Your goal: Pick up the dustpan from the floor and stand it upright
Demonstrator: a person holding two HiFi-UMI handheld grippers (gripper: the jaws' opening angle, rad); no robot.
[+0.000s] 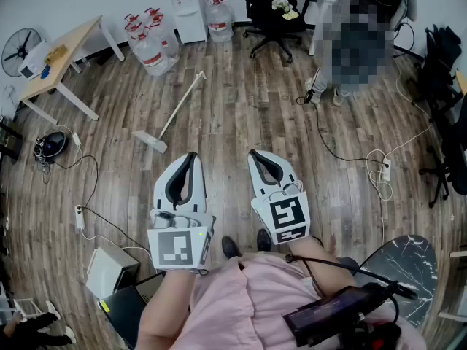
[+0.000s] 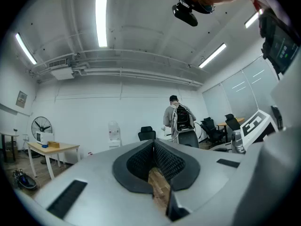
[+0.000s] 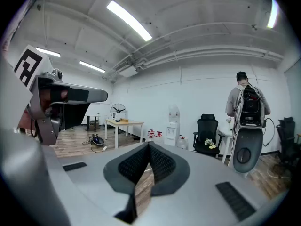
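Wooden floor (image 1: 241, 100) carries the long-handled dustpan (image 1: 151, 141) ahead of left gripper (image 1: 192, 154) and right gripper (image 1: 252, 152), jaws clenched empty.

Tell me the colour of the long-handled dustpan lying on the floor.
White, handle included; the dustpan shows best in the head view.

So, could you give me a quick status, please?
Left gripper shut, empty; right gripper shut, empty. Dustpan lying flat on the wooden floor ahead, untouched. Nothing between it and the grippers.
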